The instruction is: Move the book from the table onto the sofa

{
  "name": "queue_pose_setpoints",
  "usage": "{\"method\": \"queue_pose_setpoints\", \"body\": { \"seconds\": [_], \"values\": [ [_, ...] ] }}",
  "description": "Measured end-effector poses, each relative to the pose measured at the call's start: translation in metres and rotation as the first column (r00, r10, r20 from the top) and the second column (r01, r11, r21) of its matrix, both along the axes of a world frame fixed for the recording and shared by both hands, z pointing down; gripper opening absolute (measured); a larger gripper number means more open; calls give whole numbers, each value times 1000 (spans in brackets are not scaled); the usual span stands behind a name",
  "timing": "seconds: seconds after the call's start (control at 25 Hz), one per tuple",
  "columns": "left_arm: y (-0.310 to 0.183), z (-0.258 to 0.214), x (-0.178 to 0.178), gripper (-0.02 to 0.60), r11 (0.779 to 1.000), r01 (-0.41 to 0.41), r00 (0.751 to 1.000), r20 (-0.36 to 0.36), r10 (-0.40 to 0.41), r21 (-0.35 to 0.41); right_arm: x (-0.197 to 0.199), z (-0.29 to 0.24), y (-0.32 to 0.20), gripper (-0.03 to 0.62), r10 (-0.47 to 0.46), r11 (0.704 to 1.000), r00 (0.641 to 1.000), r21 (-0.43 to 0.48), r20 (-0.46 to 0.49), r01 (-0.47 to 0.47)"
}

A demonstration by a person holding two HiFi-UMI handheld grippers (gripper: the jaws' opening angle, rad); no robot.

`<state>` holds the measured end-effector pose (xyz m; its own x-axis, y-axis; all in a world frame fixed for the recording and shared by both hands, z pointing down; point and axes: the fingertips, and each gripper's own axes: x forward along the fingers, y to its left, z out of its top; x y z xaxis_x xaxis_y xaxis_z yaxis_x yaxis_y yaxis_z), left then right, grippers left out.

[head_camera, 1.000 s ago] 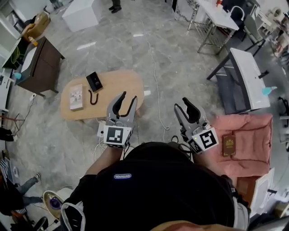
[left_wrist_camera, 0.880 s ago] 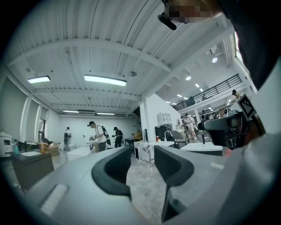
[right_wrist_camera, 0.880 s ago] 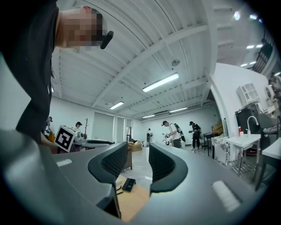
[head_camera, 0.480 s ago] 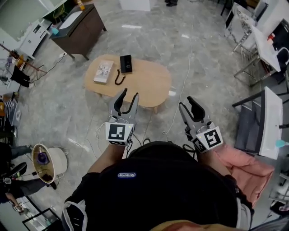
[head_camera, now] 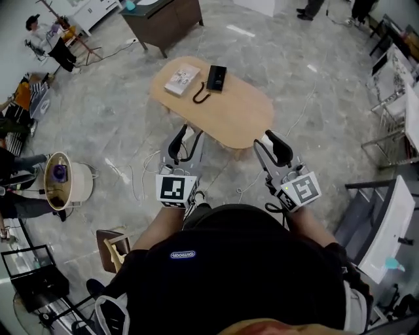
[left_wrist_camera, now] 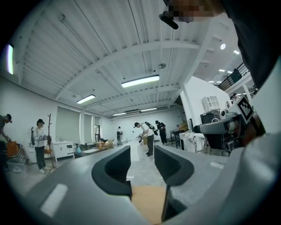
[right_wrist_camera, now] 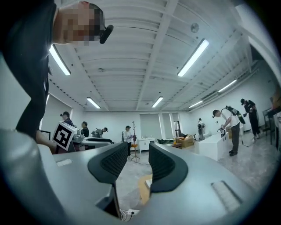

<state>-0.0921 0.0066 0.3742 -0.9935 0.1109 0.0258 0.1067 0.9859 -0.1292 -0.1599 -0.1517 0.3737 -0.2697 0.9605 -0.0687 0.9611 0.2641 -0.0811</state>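
On the table (head_camera: 243, 118), book (head_camera: 182, 79), cover print unreadable

Counter (head_camera: 242, 118): near edge and right half bare, open approach from left claw (head_camera: 189, 136) and right claw (head_camera: 264, 141). Far left end crowded: book (head_camera: 182, 79), black device (head_camera: 217, 77) just beside it, hooked black cord (head_camera: 200, 97) in front. Loose cables (head_camera: 141, 176) on floor below. Dark cabinet (head_camera: 160, 16) stands well beyond the counter.

Matt wooden table (head_camera: 243, 119), glossy stone floor (head_camera: 294, 46)

One book (head_camera: 182, 80), one table (head_camera: 243, 119), two tools (head_camera: 187, 135) (head_camera: 267, 141)
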Motion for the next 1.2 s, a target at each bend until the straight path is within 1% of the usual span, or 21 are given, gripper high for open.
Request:
{"method": "queue_pose_setpoints", "body": {
  "seconds": [0.2,0.44,0.68,0.76,0.88,1.04,1.2],
  "values": [
    [34,6,32,172,996,86,996,-4,-86,31,17,-4,42,181,-91,996,996,7,12,91],
    [86,4,64,172,991,127,992,3,-127,36,39,-10,100,181,-142,990,990,3,13,141],
    [137,-5,84,173,993,115,993,-4,-115,34,61,-17,153,181,-146,989,989,1,19,146],
    [152,-3,87,173,994,107,994,-12,-106,30,66,-16,171,181,-147,989,989,2,19,147],
    [177,-1,95,174,995,100,995,-6,-100,25,77,-14,197,181,-153,988,988,8,18,153],
    [210,1,105,175,995,96,995,-23,-96,37,86,-15,231,181,-159,987,987,15,18,159],
    [243,5,128,175,995,92,995,-30,-91,46,105,-17,265,179,-159,987,987,24,26,158]
  ]
}}
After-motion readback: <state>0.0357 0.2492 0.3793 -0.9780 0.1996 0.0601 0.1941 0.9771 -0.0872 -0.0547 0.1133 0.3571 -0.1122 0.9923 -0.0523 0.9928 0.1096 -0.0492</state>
